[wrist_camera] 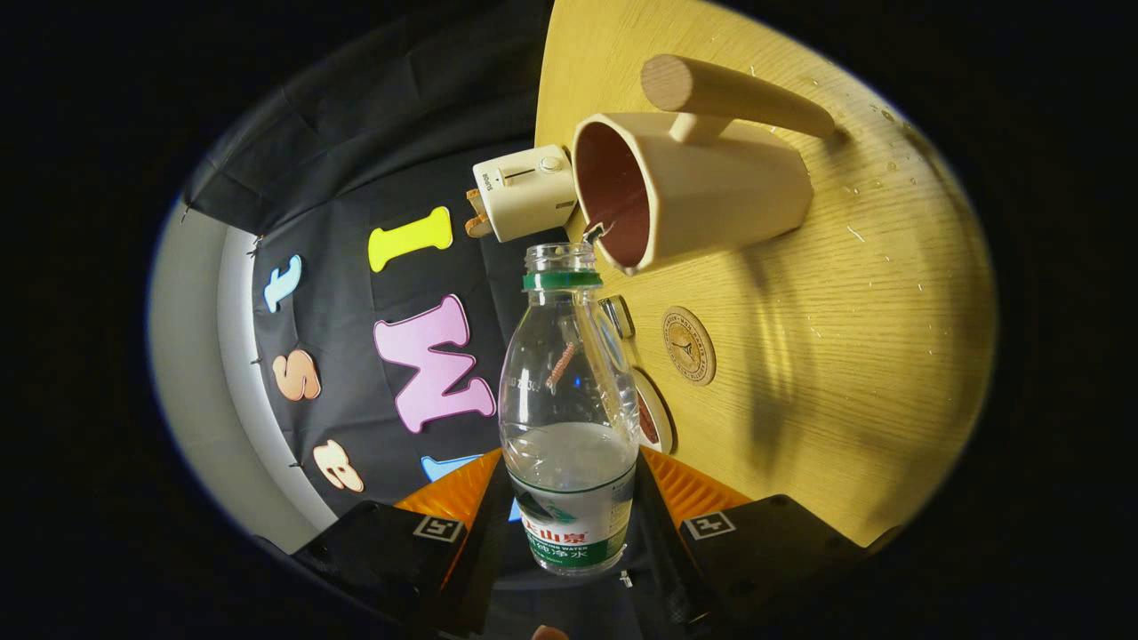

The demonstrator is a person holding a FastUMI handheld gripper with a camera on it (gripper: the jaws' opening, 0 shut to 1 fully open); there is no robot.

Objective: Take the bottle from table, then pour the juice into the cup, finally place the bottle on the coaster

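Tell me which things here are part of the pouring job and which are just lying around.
Part of the job: the bottle, uncapped and clamped between the gripper fingers, tipped toward the cup; the cup with its long handle; the round coaster on the table.

Lying around: the cream toaster beyond the cup; a small round dish beside the bottle.

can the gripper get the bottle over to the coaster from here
Probably yes. The gripper is shut on the bottle, tipped at the cup. The coaster lies bare on the table just beyond the fingers, with nothing in between.
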